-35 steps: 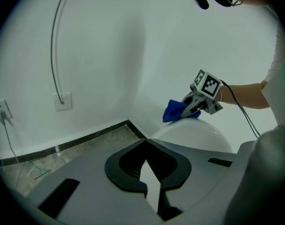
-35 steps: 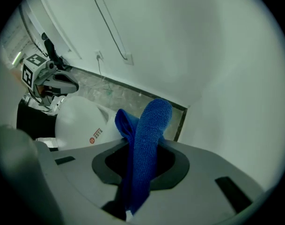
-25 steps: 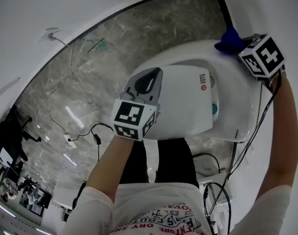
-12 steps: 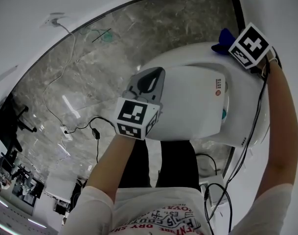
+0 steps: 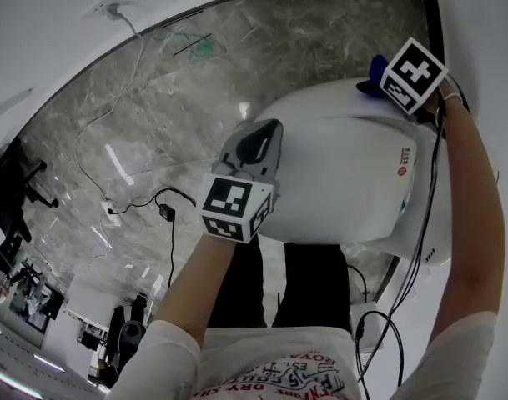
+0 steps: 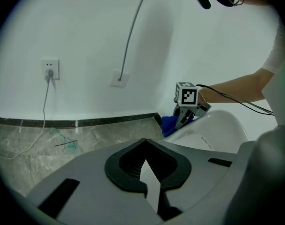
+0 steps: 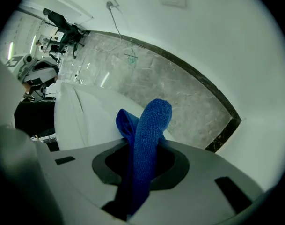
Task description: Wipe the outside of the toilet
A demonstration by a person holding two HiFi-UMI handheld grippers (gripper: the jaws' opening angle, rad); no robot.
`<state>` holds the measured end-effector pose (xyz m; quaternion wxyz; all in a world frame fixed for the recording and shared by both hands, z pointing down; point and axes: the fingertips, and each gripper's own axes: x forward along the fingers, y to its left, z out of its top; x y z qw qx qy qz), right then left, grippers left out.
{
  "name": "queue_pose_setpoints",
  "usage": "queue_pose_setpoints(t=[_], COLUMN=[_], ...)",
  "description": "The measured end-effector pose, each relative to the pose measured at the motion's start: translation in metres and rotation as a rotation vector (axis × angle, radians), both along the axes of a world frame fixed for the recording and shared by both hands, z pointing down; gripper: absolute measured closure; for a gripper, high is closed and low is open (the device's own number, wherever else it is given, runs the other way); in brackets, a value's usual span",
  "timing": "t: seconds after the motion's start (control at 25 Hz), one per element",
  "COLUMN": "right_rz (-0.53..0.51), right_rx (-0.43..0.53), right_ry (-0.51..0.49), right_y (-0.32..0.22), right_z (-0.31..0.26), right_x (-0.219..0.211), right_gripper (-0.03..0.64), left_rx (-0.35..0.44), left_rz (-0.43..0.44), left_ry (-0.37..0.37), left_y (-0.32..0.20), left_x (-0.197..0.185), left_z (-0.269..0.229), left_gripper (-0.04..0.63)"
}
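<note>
As right gripper (image 7: 141,165) clamps cloth (image 7: 149,125), label (image 5: 401,163) seemingly illegible

Head view: cloth (image 5: 373,80) sits mostly behind the right claw's (image 7: 141,172) marker cube (image 5: 414,75), only a blue corner shows. Toilet (image 5: 337,140) base is out of sight under the bowl. Red label (image 5: 399,163) print is too small to read.

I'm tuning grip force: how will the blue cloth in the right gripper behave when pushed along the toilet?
The blue cloth is probably floppy: it bends in soft folds between the jaws of the right gripper. Its nubby weave likely drags rather than slips.
</note>
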<state>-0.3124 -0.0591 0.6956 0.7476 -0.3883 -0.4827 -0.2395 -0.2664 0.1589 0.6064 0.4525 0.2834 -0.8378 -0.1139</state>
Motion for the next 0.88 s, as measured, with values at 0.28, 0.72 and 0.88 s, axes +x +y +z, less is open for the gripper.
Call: queue_pose_setpoints(t=[0.28,0.72,0.88], right_rz=[-0.037,-0.143,-0.233], right_rx=[-0.028,-0.17,-0.19], right_ry=[0.031,0.063,0.104], right_y=[0.056,0.189,0.232], right_z=[0.027,0.046,0.05], right_x=[0.011,0.047,0.065], right_gripper=[0.541,0.541,0.541], left_rx=[-0.009,-0.009,0.005], left_rz=[-0.066,-0.142,-0.141], left_ry=[0.023,0.055,0.069], left_y=[0.057,0.139,0.157], left_x=[0.019,0.05,0.061], left_z=[0.014,0.033,0.039], left_gripper=[0.589,0.589,0.589])
